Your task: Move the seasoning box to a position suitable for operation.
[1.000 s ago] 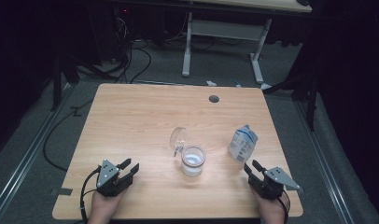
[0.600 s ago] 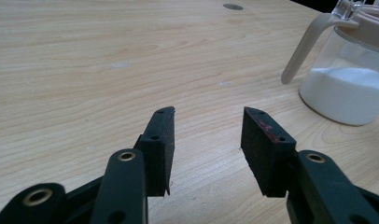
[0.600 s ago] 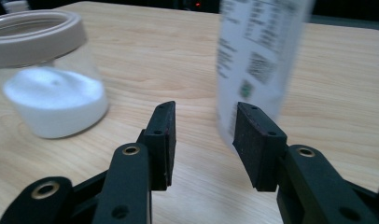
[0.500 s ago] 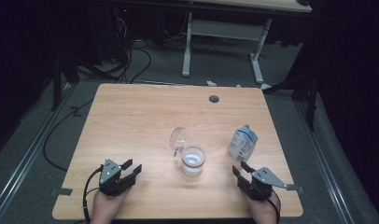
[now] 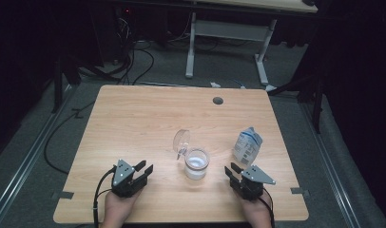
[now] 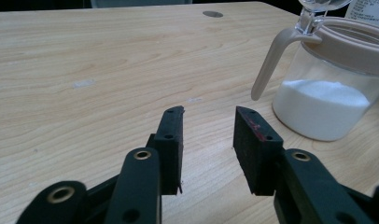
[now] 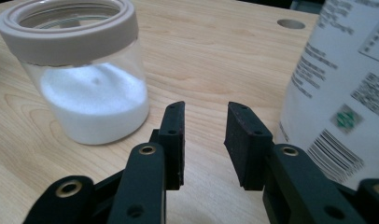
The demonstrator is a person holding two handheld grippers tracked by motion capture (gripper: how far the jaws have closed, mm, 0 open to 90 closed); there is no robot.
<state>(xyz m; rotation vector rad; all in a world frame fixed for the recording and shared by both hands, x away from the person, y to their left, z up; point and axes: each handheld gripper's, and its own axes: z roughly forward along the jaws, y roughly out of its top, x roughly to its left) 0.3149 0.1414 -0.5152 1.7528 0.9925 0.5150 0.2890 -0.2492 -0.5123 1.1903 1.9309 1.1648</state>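
The white bag standing on the table carries printed matter, but none of it can be read. In the right gripper view its side shows blocks of small dark text, too blurred to make out, a small green emblem and a barcode low on the panel. In the high view the bag shows blue markings, too small to read.

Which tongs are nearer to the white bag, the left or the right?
Right. The right tongs sit just in front of the white bag; the left tongs lie far across, beyond the jar.
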